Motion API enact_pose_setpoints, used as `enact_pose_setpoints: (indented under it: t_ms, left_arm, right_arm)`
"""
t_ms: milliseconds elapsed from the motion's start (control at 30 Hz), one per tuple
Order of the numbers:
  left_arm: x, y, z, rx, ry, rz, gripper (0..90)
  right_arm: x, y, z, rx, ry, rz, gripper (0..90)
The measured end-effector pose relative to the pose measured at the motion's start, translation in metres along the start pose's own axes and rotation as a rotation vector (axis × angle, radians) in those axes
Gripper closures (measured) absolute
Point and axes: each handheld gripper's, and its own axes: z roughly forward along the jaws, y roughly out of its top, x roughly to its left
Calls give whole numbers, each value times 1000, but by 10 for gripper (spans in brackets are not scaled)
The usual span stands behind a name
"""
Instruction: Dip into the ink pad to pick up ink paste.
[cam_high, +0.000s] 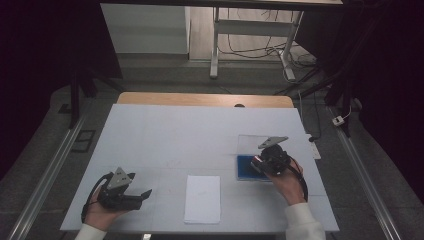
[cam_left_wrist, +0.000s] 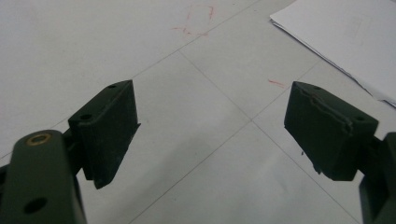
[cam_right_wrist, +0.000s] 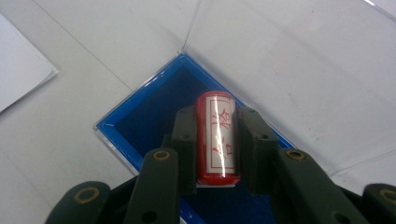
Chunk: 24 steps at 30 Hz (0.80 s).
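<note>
A red cylindrical stamp (cam_right_wrist: 216, 137) with a white label and red characters is clamped between the jaws of my right gripper (cam_right_wrist: 217, 140). It hovers over a blue ink pad (cam_right_wrist: 149, 119) in a clear case with its lid (cam_right_wrist: 299, 70) laid open behind. From the high view, the right gripper (cam_high: 261, 162) sits over the blue ink pad (cam_high: 245, 167) at the table's right. My left gripper (cam_high: 144, 194) rests low at the front left, jaws wide apart with bare table between them (cam_left_wrist: 210, 126). A white paper sheet (cam_high: 202, 198) lies between the two hands.
The white table (cam_high: 190, 135) has faint grid lines and small red marks (cam_left_wrist: 196, 21). The paper's corner (cam_left_wrist: 350, 42) lies just beyond the left gripper. A wooden edge (cam_high: 205, 99) runs along the far side, with desk legs and cables behind.
</note>
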Motion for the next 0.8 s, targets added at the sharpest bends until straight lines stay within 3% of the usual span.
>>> enact_pose_setpoints:
  t_ms: [467,800]
  left_arm:
    - [2,1,-2,-8,1,1,178]
    - [1,2,-1,-11,3,6,178]
  right_arm:
    - [-8,-1,-28,-139,34,78,702]
    - [-3,0,-37,-188,79,71,701]
